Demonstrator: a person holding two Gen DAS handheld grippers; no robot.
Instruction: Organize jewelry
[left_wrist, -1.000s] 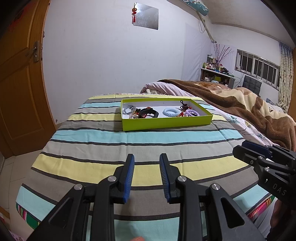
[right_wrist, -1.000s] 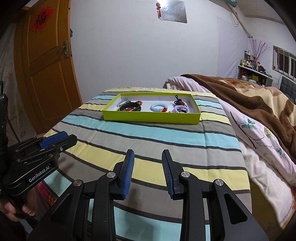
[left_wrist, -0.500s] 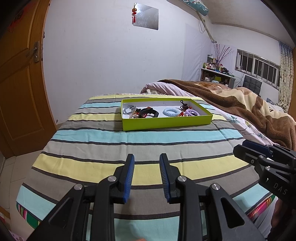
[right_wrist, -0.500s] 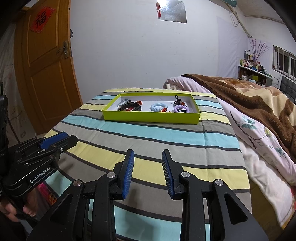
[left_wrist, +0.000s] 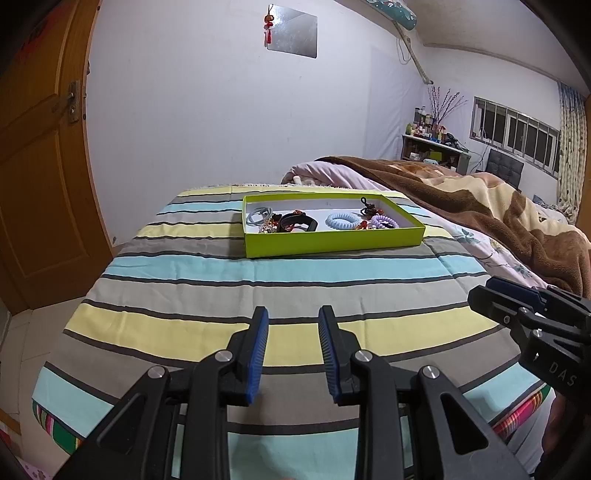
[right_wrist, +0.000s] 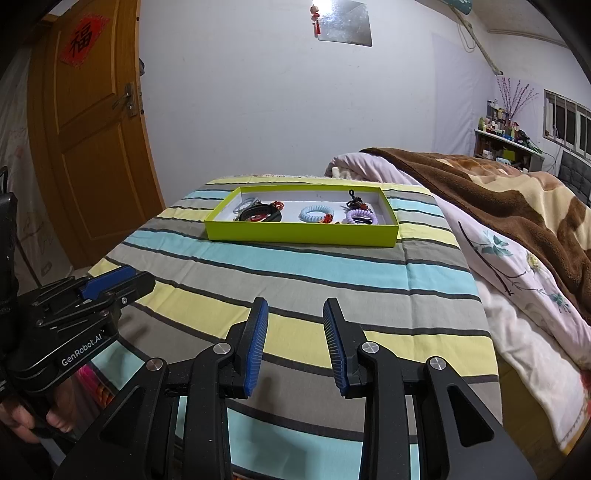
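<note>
A lime-green tray sits on the striped bedspread, far ahead of both grippers. In it lie a blue coil band, a purple coil band, a black bracelet, a grey hair tie and small red and black charms. My left gripper is open and empty above the near stripes. My right gripper is open and empty too, beside it on the right.
A brown and cream blanket over a floral sheet fills the right. A wooden door stands at the left. The bed's near edge drops to the floor at the lower left.
</note>
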